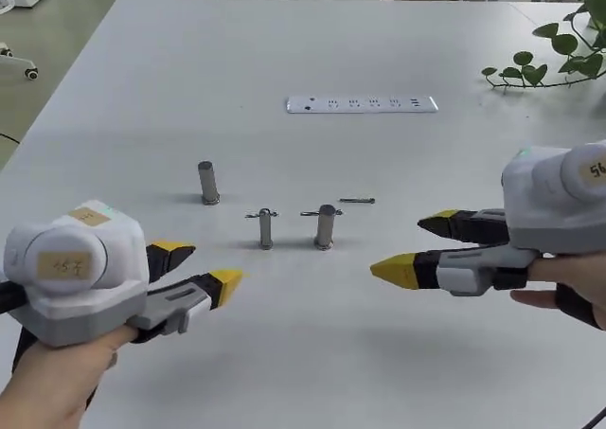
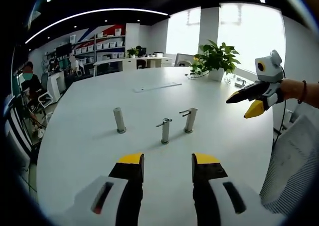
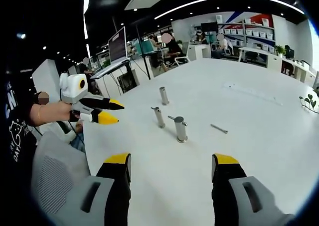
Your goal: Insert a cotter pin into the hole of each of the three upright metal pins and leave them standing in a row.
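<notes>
Stretching across the head view, a white table (image 1: 398, 41) carries everything. The right gripper (image 1: 398, 246) is held over the table's near right part by the right hand (image 1: 573, 276). Its yellow-tipped jaws point left towards the pins and are spread well apart with nothing between them. The left gripper (image 1: 216, 263) sits at the near left in the left hand (image 1: 47, 391), jaws pointing right. They are parted by a clear gap and likewise grip nothing. Both grippers are well apart from every pin. A leafy plant (image 1: 559, 55) reaches in at the table's far right edge. A white power strip (image 1: 362, 104) lies flat farther back, near the middle of the table.

Three metal pins stand upright on the table, between the two grippers and a little beyond them. The left metal pin (image 1: 208, 182) stands off to the left and farther back than the other two. The middle metal pin (image 1: 266, 230) and the right metal pin (image 1: 325, 228) stand near each other, side by side. The first cotter pin (image 1: 254, 215) passes crosswise through the top of the middle metal pin. The second cotter pin (image 1: 311, 213) sits the same way in the top of the right metal pin, sticking out to its left. The loose cotter pin (image 1: 357, 201) lies flat on the table just behind and to the right of the right metal pin, apart from it.
</notes>
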`<state>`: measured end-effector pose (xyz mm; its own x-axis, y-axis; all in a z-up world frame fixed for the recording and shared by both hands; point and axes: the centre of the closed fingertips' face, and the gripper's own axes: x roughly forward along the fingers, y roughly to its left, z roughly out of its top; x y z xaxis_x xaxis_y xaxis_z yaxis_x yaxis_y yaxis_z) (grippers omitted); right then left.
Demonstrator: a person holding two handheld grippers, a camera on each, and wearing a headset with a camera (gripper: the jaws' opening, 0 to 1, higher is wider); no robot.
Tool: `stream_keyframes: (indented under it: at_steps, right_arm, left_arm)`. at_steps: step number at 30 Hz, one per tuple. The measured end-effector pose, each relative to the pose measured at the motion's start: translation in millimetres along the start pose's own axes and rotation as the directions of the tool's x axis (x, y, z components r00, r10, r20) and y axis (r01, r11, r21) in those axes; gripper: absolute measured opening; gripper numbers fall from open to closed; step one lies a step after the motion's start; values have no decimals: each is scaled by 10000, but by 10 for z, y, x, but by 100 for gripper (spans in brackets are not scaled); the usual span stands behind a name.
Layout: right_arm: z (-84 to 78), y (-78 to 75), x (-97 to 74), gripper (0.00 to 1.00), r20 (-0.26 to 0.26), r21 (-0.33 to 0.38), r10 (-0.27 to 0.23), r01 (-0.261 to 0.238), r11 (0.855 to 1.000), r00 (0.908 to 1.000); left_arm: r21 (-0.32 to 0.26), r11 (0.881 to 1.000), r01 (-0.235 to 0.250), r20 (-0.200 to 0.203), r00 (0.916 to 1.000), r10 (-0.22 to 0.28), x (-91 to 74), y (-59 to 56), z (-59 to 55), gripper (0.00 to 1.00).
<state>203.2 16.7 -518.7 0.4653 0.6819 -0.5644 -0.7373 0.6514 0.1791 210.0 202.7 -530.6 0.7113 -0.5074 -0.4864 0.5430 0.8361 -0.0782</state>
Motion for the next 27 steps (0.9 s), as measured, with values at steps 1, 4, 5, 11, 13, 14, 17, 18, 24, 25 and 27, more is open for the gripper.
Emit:
stream_keyframes:
  at_steps: [1, 4, 5, 11, 13, 14, 17, 18, 24, 25, 27]
  right_arm:
    - [-7, 10, -2, 63, -7, -27, 6, -6, 10000, 10000]
    - [-13, 31, -6, 63, 9, -85, 4, -4, 10000, 10000]
    - [-15, 35, -7, 63, 6, -107, -1, 2, 9999, 10000]
    - [-5, 56, -9, 63, 47, -293, -77, 78, 9995, 10000]
    - [5, 55, -9, 62, 103, -275, -108, 111, 9996, 9999]
    - [12, 58, -9, 62, 140, -248, -105, 109, 9996, 9998]
    - [23, 64, -7, 62, 223, -232, -111, 116, 9997, 9997]
    - [24, 65, -7, 62, 232, -248, -116, 121, 9996, 9997]
    - [22, 56, -2, 61, 246, -341, -210, 218, 9992, 9995]
    - [21, 52, 0, 61, 249, -334, -227, 235, 9992, 9994]
    - [25, 47, 2, 61, 277, -346, -248, 258, 9991, 9993]
  left_arm:
    - [-15, 10000, -41, 24, 10000, 41, 7, 32, 12, 37]
    - [-12, 9999, -153, 44, 9999, 153, 30, 114, 36, 37]
    - [-29, 9998, -210, 53, 9998, 210, 38, 143, 44, 36]
    - [-72, 9986, -527, 155, 9985, 528, 105, 372, 118, 35]
    - [-67, 9981, -617, 133, 9980, 618, 141, 458, 135, 35]
    - [-87, 9975, -695, 134, 9975, 696, 163, 511, 142, 35]
    - [-95, 9967, -803, 165, 9966, 805, 221, 616, 157, 34]
    - [-106, 9966, -820, 187, 9964, 822, 238, 644, 164, 33]
    - [-98, 9962, -862, 271, 9959, 864, 412, 803, 202, 31]
    - [-30, 9961, -880, 264, 9958, 880, 435, 820, 205, 30]
    - [39, 9961, -880, 310, 9957, 878, 499, 860, 222, 28]
